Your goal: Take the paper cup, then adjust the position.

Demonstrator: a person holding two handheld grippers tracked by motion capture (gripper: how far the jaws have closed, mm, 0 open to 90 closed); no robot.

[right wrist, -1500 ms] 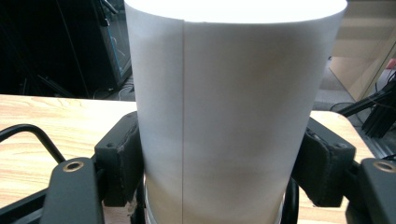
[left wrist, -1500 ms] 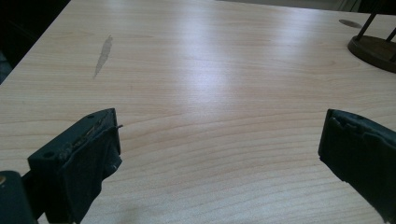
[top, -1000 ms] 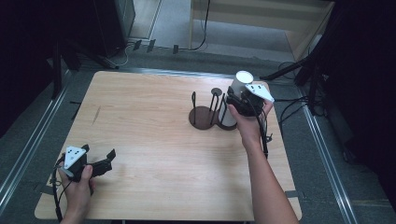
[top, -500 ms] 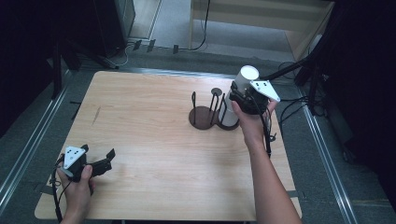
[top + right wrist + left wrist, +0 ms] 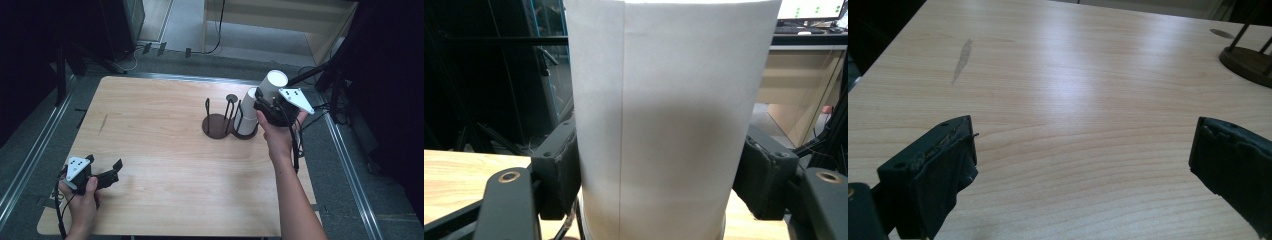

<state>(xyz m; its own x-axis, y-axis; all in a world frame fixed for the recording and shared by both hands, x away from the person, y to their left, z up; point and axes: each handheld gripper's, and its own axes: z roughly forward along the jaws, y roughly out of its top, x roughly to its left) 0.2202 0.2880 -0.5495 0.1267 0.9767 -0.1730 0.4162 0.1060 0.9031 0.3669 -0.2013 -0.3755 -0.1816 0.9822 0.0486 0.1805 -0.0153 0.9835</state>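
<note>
Black two-jaw left tool (image 5: 109, 175) and right tool (image 5: 266, 102); grey three-cornered top plates; black trailing cables; bare forearms.

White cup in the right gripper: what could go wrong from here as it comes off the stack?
The right gripper clamps the white cup on its thin paper wall, so squeezing may dent it. The cup below could lift along with it. The dark wire holder is light-looking and unheld, since the left gripper sits open far off; it may tip.
</note>
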